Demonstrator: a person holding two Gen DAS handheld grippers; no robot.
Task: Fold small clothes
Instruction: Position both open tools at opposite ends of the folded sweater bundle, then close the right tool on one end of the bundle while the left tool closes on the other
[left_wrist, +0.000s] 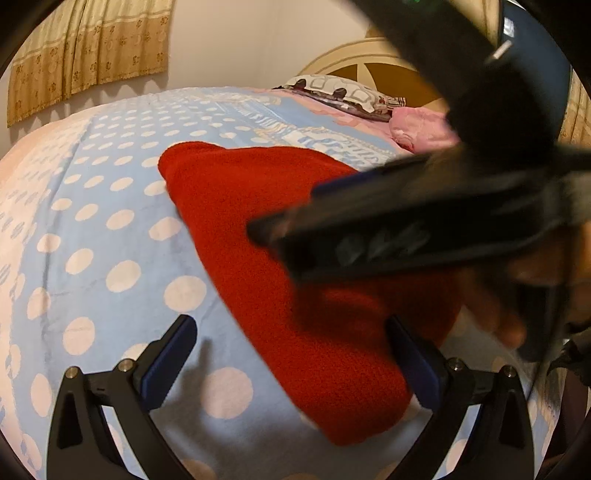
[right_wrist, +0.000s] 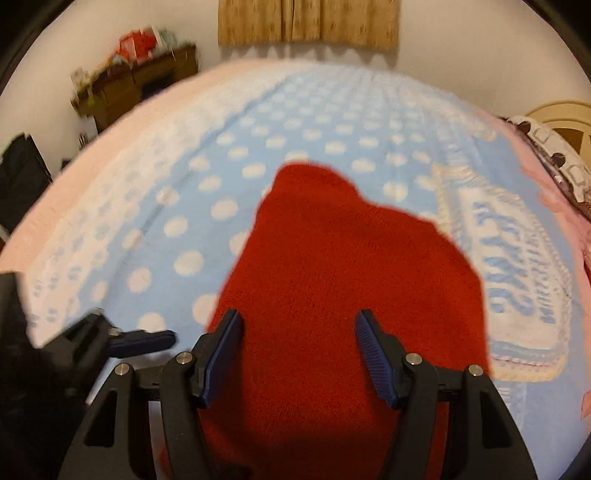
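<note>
A red knitted garment (left_wrist: 266, 236) lies flat on a light blue bedspread with white dots (left_wrist: 110, 229). My left gripper (left_wrist: 293, 358) hovers over the garment's near end, open wide, with nothing pressed between its pads. My right gripper (left_wrist: 288, 214) crosses this view from the right, blurred, above the garment, and a hand (left_wrist: 498, 314) holds it. In the right wrist view the right gripper (right_wrist: 299, 350) stands open over the red garment (right_wrist: 332, 277), gripping no cloth. A blue-padded finger (right_wrist: 147, 339) of the left gripper shows at the lower left there.
A patterned pillow (left_wrist: 343, 92), a pink cloth (left_wrist: 421, 129) and a cream headboard (left_wrist: 369, 59) are at the bed's far end. Curtains (right_wrist: 306, 22) hang on the wall. A cluttered wooden cabinet (right_wrist: 136, 81) stands beyond the bed. A lettered panel (right_wrist: 509, 280) lies beside the garment.
</note>
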